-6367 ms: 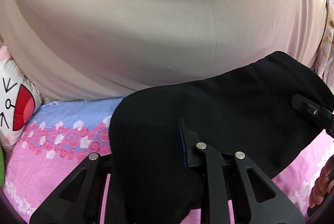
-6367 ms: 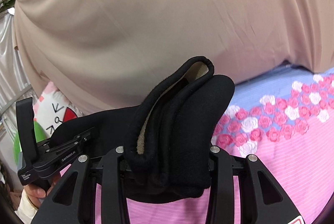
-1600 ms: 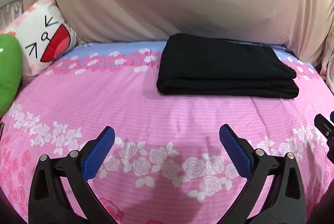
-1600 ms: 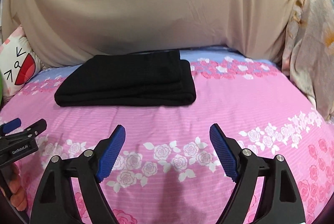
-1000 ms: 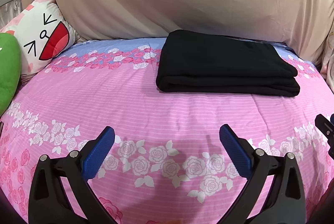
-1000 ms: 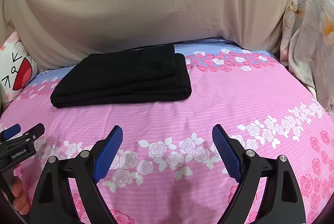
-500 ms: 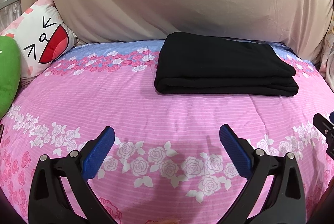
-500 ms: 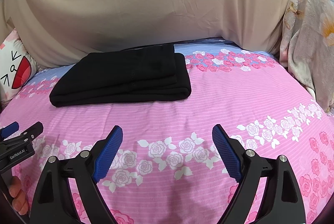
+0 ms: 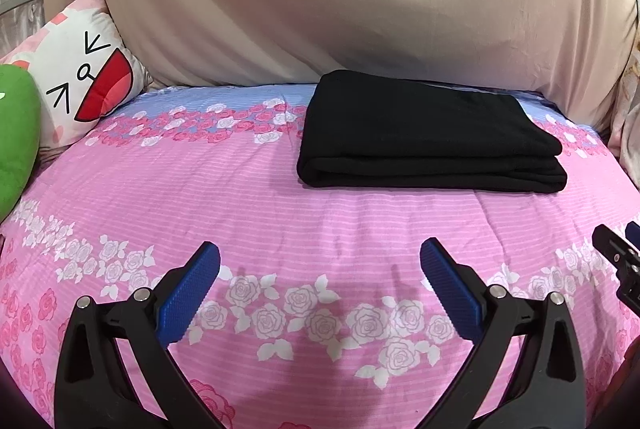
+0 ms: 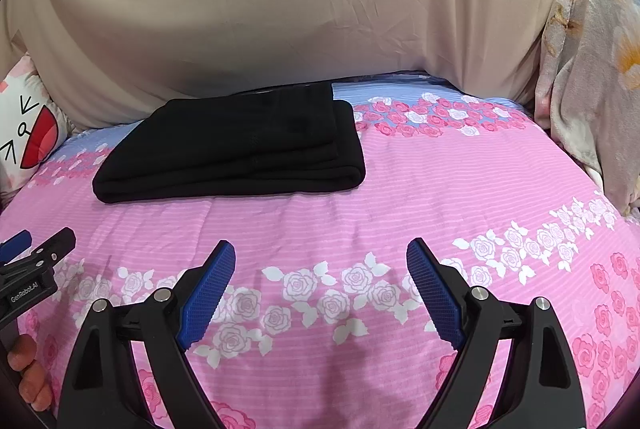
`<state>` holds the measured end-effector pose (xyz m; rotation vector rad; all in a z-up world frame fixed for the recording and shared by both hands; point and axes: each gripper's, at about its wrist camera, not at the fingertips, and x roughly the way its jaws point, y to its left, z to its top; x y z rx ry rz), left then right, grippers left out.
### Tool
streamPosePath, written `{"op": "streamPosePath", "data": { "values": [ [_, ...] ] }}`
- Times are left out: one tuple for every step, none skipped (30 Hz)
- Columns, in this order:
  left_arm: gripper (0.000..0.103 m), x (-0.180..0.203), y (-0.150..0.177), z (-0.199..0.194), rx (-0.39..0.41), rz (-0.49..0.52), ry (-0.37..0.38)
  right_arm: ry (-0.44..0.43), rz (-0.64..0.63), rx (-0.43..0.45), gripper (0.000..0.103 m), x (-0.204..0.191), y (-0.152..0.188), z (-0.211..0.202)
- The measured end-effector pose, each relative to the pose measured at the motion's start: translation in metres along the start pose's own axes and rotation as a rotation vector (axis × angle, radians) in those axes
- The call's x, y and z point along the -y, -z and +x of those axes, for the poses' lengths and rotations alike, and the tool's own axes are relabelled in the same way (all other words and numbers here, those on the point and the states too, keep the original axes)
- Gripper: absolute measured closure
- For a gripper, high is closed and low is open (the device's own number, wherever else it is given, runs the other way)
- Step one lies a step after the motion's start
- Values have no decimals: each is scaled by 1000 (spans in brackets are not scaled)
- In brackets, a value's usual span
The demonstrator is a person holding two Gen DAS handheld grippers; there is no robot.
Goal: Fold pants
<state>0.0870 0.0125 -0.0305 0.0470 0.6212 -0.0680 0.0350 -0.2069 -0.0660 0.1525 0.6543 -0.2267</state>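
Pants (image 9: 428, 133) lie folded on the bedspread (image 9: 240, 197); both grippers' fingers (image 9: 188, 293) (image 10: 208, 285) spread wide, empty.

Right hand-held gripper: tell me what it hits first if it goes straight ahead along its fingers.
Probably the pink floral bedspread. The right hand-held gripper is open over it, and bare cover fills the gap ahead. The folded black pants lie farther on and left of centre; depth is unclear.
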Motion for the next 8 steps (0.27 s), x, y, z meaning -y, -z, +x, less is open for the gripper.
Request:
{"op": "streamPosePath", "data": {
  "values": [
    [5,2,0,1,-4,6,-19,0,0,0,17,0,0,0],
    [5,4,0,2,-8,14,-29,2,1,1,17,0,0,0],
    [5,4,0,2,-10,20,-28,3,2,3,17,1,0,-1],
    [5,5,0,2,-11,28,-19,5,2,4,17,1,0,-1],
    [5,6,0,1,-10,33,-20,6,2,4,17,1,0,-1],
    [5,7,0,2,-11,36,-21,8,2,4,17,2,0,-1],
    [5,7,0,2,-12,36,-20,8,1,4,17,3,0,-2],
    [5,6,0,3,-15,33,-20,8,1,4,17,2,0,-2]
  ]
}}
